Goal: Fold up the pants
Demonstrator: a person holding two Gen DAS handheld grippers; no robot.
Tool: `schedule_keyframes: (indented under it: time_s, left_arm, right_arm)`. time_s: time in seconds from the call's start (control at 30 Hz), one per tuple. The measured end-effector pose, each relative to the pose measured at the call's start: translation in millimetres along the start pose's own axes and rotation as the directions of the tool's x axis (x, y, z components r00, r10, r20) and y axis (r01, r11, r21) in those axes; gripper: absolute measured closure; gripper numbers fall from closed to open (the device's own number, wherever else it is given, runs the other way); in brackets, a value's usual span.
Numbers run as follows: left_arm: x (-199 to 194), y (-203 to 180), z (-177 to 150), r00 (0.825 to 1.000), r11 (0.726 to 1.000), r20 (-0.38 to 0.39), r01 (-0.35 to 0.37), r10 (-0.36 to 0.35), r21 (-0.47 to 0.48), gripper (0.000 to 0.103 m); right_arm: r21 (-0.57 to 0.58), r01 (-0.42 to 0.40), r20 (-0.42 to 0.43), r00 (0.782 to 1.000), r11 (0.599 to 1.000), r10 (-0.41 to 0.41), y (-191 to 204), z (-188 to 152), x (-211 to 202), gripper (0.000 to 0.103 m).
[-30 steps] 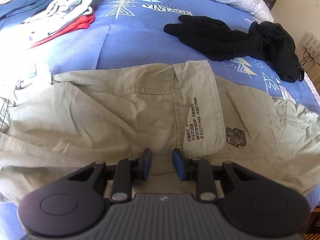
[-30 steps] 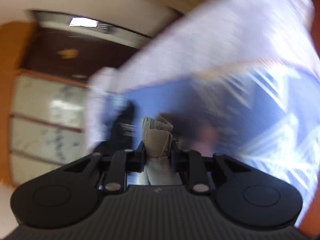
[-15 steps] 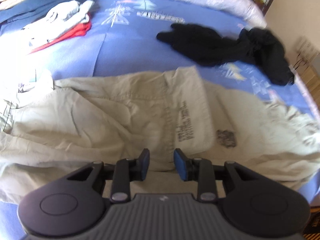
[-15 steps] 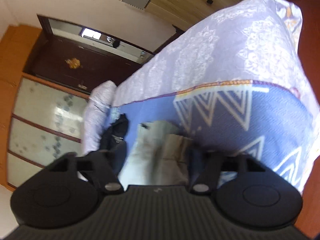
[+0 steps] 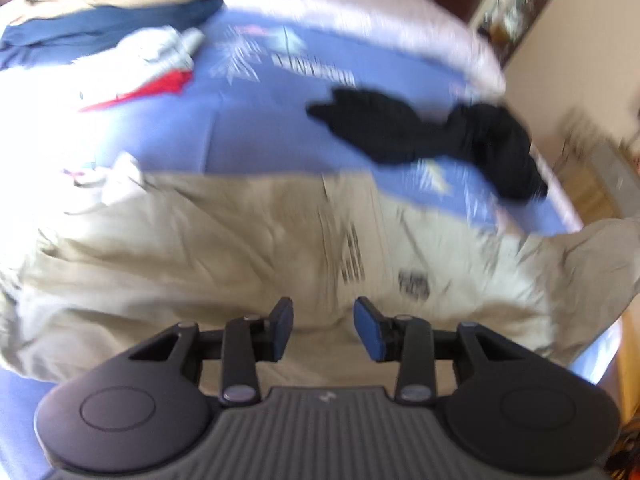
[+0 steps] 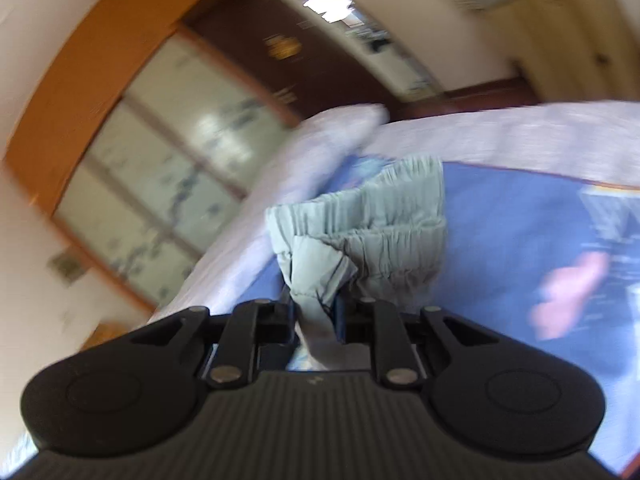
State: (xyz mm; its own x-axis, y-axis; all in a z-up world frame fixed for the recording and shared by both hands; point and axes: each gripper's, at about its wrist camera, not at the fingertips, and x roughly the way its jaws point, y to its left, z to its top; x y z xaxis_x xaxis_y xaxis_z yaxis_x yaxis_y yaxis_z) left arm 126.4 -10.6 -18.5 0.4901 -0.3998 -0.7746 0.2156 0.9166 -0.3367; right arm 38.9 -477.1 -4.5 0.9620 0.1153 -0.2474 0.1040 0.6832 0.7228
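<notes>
Crumpled beige cotton cargo pants [image 5: 248, 248] lie across the blue patterned bedspread [image 5: 260, 120], long axis left-right w/ 1 end lifted at right. Left gripper [image 5: 323, 326] above mid-leg, jaws opening, nothing btwn. Right gripper [image 6: 316, 316] closing, pinching the gathered waistband [image 6: 372, 220], so right hand leads the fold.

Bare blue bedspread [image 5: 256, 128] lies open beyond the pants [image 5: 200, 248] — black garment [image 5: 432, 132] blocks far right, clothes pile [image 5: 120, 48] far left.

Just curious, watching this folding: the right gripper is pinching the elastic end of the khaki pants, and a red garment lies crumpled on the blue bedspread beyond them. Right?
Not quite: the crumpled garment beyond the khaki pants is black, as the left wrist view shows. The right gripper does pinch their elastic end.
</notes>
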Motion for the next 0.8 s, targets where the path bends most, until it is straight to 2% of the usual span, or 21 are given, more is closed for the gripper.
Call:
schedule_keyframes:
  time_s: [0.1,0.17,0.2,0.3,0.33,0.37,0.4,0.43,0.5,0.53,0.57,0.63,0.73,0.8]
  left_arm:
    - [-17,20,-2,0.999,0.998,0.042,0.026,-0.024,-0.059,0.065]
    - [-22,36,-4,0.999,0.995,0.048,0.024,-0.02,-0.093,0.065]
    - [-22,42,-7,0.999,0.994,0.044,0.018,-0.014,-0.106,0.065]
    - [-19,61,-14,1.0,0.988,0.009,-0.008,0.01,-0.152,0.065]
    - [-19,66,-16,1.0,0.987,0.0,-0.01,0.011,-0.163,0.065]
    - [-19,68,-17,1.0,0.985,-0.005,-0.011,0.01,-0.172,0.065]
    - [-20,71,-17,1.0,0.984,-0.003,-0.004,0.004,-0.178,0.065]
    - [-22,71,-16,1.0,0.985,0.005,0.005,-0.005,-0.175,0.065]
    - [-21,69,-12,1.0,0.987,0.023,0.024,-0.021,-0.159,0.065]
    - [-19,66,-9,0.999,0.988,0.029,0.035,-0.03,-0.154,0.065]
    - [-16,61,-5,0.999,0.987,0.032,0.049,-0.045,-0.151,0.065]
    - [-8,47,1,0.996,0.987,0.038,0.086,-0.082,-0.139,0.065]
    - [3,19,10,0.989,0.984,0.044,0.144,-0.14,-0.107,0.065]
    - [14,-4,16,0.984,0.982,0.037,0.176,-0.174,-0.073,0.065]
  right_arm:
    - [-0.121,-0.131,-0.143,0.983,0.984,0.114,63,-45,40,0.082]
    - [-0.181,-0.206,-0.266,0.952,0.962,0.154,95,-87,71,0.082]
    - [-0.194,-0.218,-0.329,0.933,0.957,0.146,105,-111,88,0.081]
    - [-0.24,-0.166,-0.486,0.874,0.956,0.03,109,-189,136,0.077]
    - [-0.281,-0.14,-0.543,0.839,0.949,-0.037,105,-213,148,0.071]
    - [-0.323,-0.118,-0.579,0.81,0.939,-0.097,102,-226,156,0.071]
    - [-0.324,-0.118,-0.578,0.81,0.939,-0.098,100,-229,150,0.071]
    - [-0.28,-0.127,-0.569,0.82,0.952,-0.058,96,-219,139,0.071]
    - [-0.19,-0.14,-0.55,0.835,0.972,0.012,91,-190,115,0.062]
    - [-0.161,-0.149,-0.523,0.851,0.976,0.043,85,-174,101,0.047]
    - [-0.134,-0.162,-0.482,0.873,0.978,0.079,81,-158,79,0.037]
    - [-0.088,-0.169,-0.431,0.895,0.982,0.115,69,-131,53,0.037]
    - [-0.068,-0.094,-0.322,0.944,0.993,0.067,45,-101,26,0.039]
    - [-0.071,-0.021,-0.263,0.965,0.997,0.002,28,-88,16,0.056]
